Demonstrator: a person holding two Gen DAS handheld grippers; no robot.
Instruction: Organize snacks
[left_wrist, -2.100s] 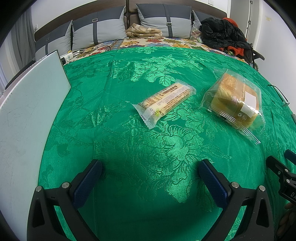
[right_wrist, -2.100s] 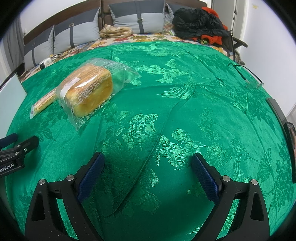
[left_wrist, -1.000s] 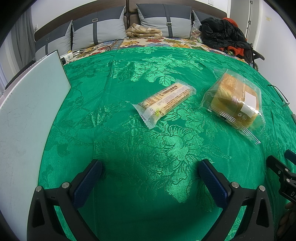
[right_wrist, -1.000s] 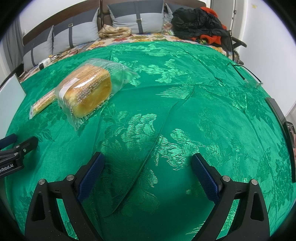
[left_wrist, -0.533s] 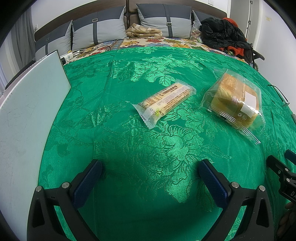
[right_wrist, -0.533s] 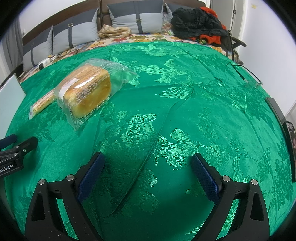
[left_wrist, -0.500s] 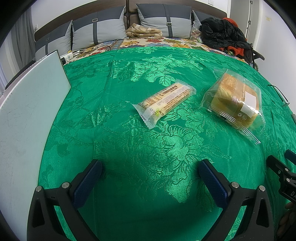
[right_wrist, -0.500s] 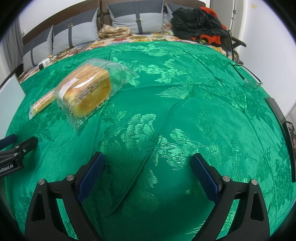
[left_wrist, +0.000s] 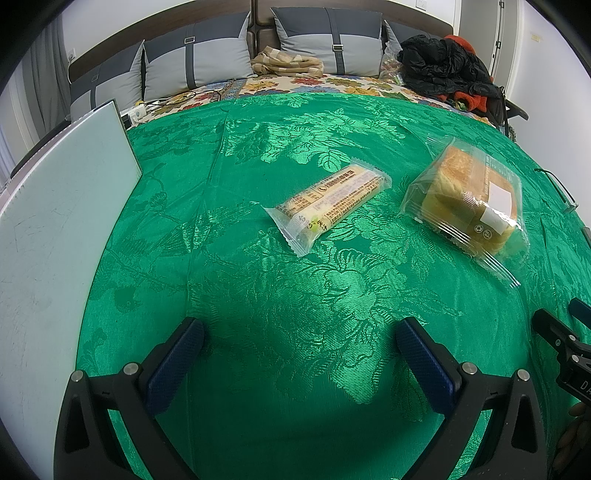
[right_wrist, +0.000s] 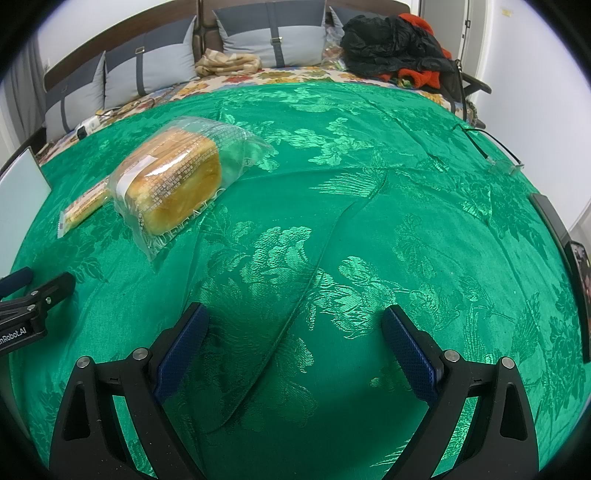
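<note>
A long snack bar in a clear wrapper (left_wrist: 328, 205) lies on the green cloth (left_wrist: 295, 288), ahead of my left gripper (left_wrist: 299, 332), which is open and holds nothing. To its right sits a bagged loaf of bread (left_wrist: 469, 201). In the right wrist view the loaf (right_wrist: 177, 181) is at the far left, with the snack bar (right_wrist: 83, 205) beyond it. My right gripper (right_wrist: 293, 317) is open over bare cloth, well right of both snacks. Each gripper shows at the edge of the other's view.
A white board (left_wrist: 55, 236) stands along the left edge. Grey pillows (left_wrist: 192, 62), a folded beige cloth (left_wrist: 286, 61) and a black and red clothes pile (left_wrist: 447, 70) are at the back. Eyeglasses (right_wrist: 491, 155) and a dark flat object (right_wrist: 557, 229) lie on the right.
The right wrist view has shifted slightly, so the loaf sits a little further left and lower. The left gripper has not moved.
</note>
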